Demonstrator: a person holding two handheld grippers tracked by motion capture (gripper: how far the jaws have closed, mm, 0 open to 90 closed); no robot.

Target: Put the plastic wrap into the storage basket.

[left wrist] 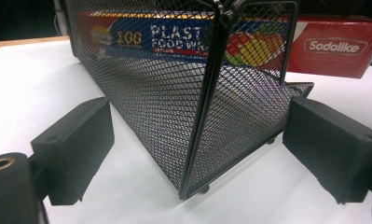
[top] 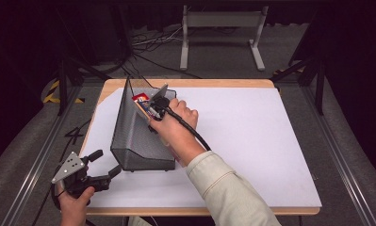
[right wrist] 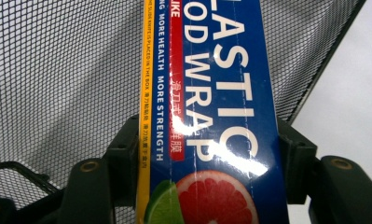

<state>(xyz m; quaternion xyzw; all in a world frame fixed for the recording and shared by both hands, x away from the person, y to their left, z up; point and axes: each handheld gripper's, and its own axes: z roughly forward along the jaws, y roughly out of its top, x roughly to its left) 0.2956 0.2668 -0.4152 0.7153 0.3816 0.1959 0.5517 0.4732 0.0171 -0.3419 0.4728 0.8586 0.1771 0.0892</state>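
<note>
A black wire-mesh holder stands on the left part of the white table cover. A long blue and red plastic food wrap box slants into the holder's far end. My right gripper is shut on it. In the right gripper view both jaws press the sides of the box, with the gripper in front of the mesh. My left gripper stands open near the holder's near left corner. In the left gripper view its jaws flank the mesh corner without touching it, and the box shows through the mesh.
A person's right forearm in a light sleeve crosses the table from the near edge to the holder. Behind the table on the floor are a grey metal stand and loose cables. Bare white cover lies to the right of the holder.
</note>
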